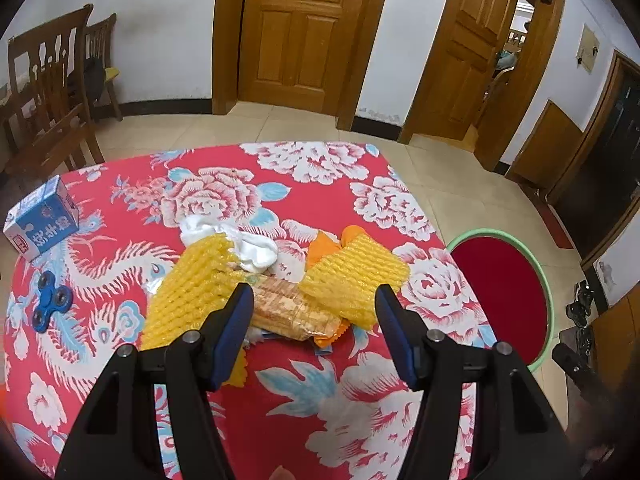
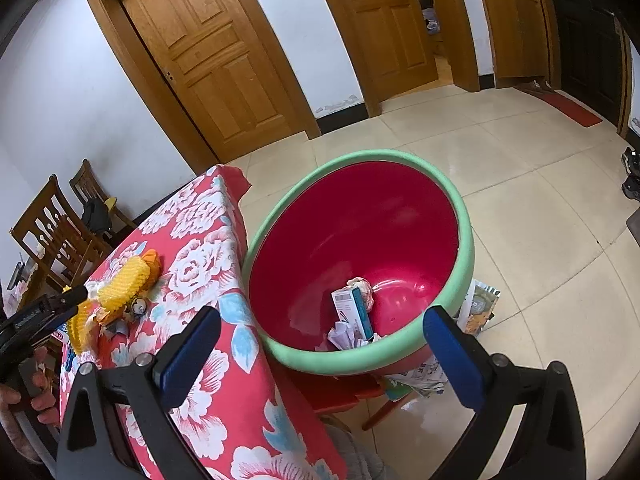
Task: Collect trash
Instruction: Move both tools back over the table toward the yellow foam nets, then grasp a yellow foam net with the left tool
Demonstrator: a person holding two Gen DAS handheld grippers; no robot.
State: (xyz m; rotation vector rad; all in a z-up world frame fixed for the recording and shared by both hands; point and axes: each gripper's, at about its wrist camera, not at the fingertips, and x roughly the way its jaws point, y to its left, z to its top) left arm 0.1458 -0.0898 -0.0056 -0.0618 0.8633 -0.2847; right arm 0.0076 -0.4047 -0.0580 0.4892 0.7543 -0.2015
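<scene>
The left gripper [image 1: 316, 300] hovers with its 2 blue-padded fingers spread wide and empty above a clear crinkly plastic cracker wrapper [image 1: 290, 312]. Beside the wrapper lie 2 yellow foam-mesh fruit sleeves [image 1: 192, 284], springy and ribbed, and a crumpled white tissue [image 1: 240, 246], all on the red floral tablecloth [image 1: 320, 400]. The slick wrapper could slip or drag a sleeve along. The right gripper [image 2: 324, 344], also spread and empty, hangs over the red plastic basin with a green rim [image 2: 360, 216], already holding a small carton [image 2: 352, 308].

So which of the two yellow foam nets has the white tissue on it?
The larger yellow foam net, left of the snack packet; the crumpled white tissue overlaps its top.
</scene>
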